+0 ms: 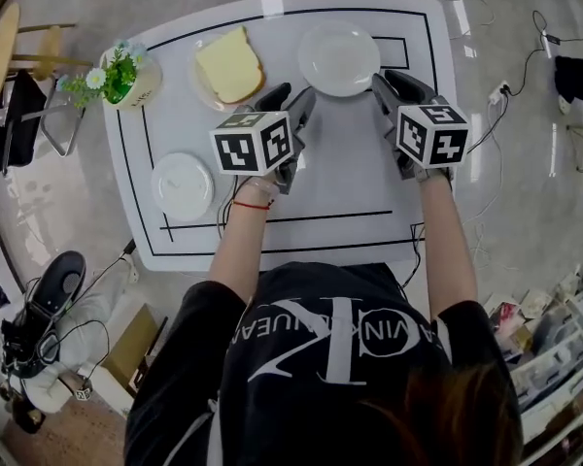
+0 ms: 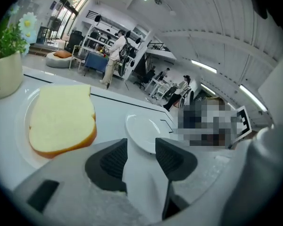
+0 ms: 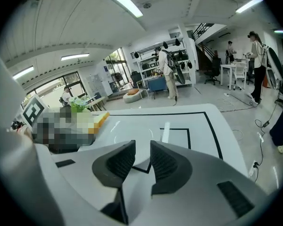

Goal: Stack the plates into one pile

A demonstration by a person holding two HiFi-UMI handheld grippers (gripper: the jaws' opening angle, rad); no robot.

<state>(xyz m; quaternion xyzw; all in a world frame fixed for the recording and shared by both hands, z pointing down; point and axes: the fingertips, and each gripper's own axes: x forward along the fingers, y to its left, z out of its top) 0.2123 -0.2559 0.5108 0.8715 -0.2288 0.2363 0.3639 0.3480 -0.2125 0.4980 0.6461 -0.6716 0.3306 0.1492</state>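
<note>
Three white plates sit on the white table (image 1: 369, 212). An empty plate (image 1: 338, 58) lies at the far middle, and a second plate (image 1: 206, 81) to its left carries a slice of bread (image 1: 231, 64). A third, empty plate (image 1: 183, 185) lies near the left edge. My left gripper (image 1: 290, 100) stands open just left of the far plate, with nothing between its fingers. The left gripper view shows that plate (image 2: 144, 132) right beyond the open left gripper (image 2: 140, 157), with the bread (image 2: 61, 119) to the left. My right gripper (image 1: 400, 85) is open and empty at the plate's right side, and in its own view the right gripper (image 3: 142, 161) has only table between the pads.
A pot of flowers (image 1: 126, 76) stands at the table's far left corner. Black lines frame the tabletop. Chairs (image 1: 19, 66) and cables lie on the floor around the table. People stand by shelves (image 2: 114, 46) far behind.
</note>
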